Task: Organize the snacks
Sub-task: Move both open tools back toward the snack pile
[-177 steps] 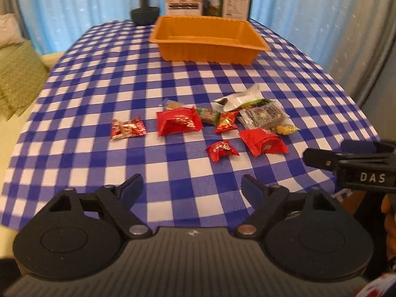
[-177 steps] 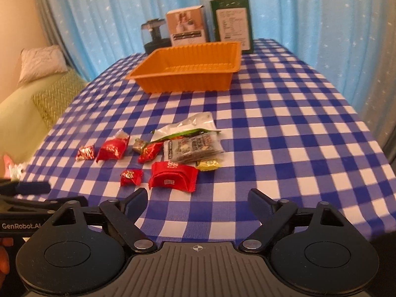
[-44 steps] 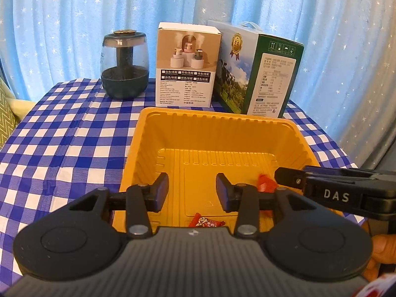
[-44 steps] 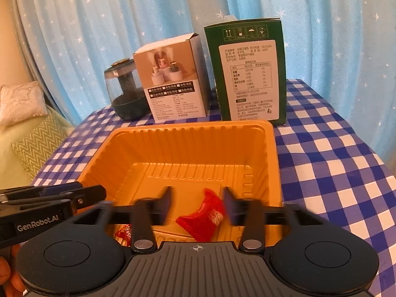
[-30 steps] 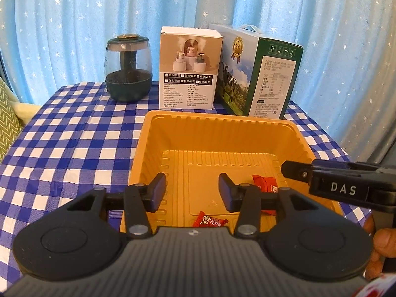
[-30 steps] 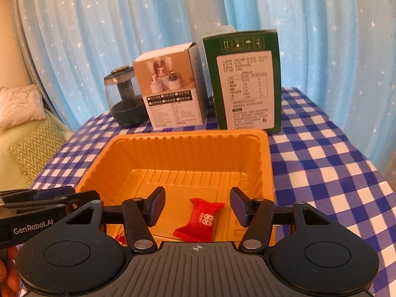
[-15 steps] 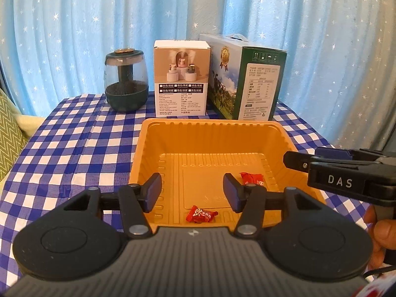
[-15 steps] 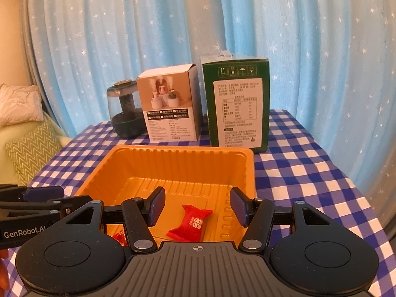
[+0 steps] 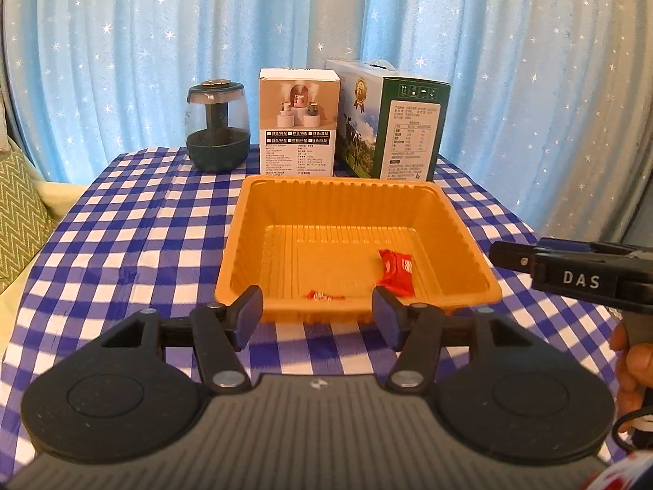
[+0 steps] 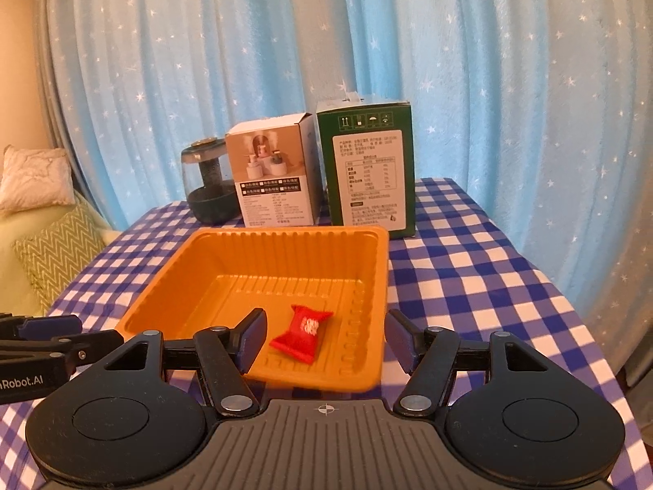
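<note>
Black and ribbed, the body of the left gripper (image 9: pixel 318 314) fills the near edge of its own view, its two fingers spread wide with nothing between them. Just past them, at 12 o'clock, sits the orange tray (image 9: pixel 240 241) on the blue checked tablecloth (image 9: pixel 134 224). A small red candy (image 9: pixel 325 295) lies on the tray floor close to the near wall, almost straight ahead of the gap. A larger red snack packet (image 9: pixel 396 272) lies further in, at about 1 o'clock.

The right gripper (image 10: pixel 324 337) likewise stands wide open and empty, low over the tray's near right corner. The packet rests inside the tray at about 11 o'clock of its gap, nearer its left finger, touching neither.

Beyond the tray, well apart, stand a dark glass jar (image 9: pixel 217 130), a white box (image 9: pixel 298 120) and a green box (image 9: pixel 392 126), before blue starred curtains (image 9: pixel 510 61).
</note>
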A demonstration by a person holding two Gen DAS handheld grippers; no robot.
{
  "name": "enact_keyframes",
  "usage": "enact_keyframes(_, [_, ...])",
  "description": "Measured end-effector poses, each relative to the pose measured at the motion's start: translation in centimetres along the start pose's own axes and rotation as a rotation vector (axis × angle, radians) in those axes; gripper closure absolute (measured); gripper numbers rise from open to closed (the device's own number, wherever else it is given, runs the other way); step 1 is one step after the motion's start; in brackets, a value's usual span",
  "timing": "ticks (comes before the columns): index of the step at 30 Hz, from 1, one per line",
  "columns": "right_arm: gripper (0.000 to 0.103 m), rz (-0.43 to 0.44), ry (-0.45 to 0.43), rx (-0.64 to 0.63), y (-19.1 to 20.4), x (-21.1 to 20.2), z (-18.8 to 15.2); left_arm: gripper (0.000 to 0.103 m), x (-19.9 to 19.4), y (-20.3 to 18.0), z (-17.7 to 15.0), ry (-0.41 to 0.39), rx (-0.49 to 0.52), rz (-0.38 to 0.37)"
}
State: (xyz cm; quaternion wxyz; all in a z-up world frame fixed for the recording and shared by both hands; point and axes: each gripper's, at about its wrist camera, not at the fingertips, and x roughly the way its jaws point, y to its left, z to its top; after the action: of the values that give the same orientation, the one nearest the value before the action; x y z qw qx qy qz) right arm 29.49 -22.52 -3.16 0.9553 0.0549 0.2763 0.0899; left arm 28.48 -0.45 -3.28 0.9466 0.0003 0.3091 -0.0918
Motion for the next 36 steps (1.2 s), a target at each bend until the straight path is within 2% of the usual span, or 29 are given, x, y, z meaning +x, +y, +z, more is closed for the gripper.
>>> enact_keyframes(10, [0.039, -0.013, 0.004, 0.042, -0.1, -5.9, -5.0, 0.046, -4.3, 0.7, -4.1, 0.014, 0.001, 0.006])
enact_keyframes(20, [0.039, -0.022, 0.084, 0.042, 0.2, -9.0, -10.4, 0.046, -7.7, 2.9, -9.3, 0.037, -0.004, 0.03])
enact_keyframes(29, [0.039, -0.042, 0.163, 0.082, 1.3, -10.3, -14.1, 0.046, -8.5, 5.6, -14.0, 0.078, 0.011, 0.078])
enact_keyframes(33, [0.039, -0.043, 0.183, 0.064, 2.0, -10.0, -14.7, 0.046, -8.3, 6.4, -14.5, 0.088, 0.091, 0.102])
enact_keyframes(36, [0.039, -0.051, 0.186, 0.047, 2.3, -9.8, -14.7, 0.046, -7.8, 6.6, -14.5, 0.122, 0.231, 0.117])
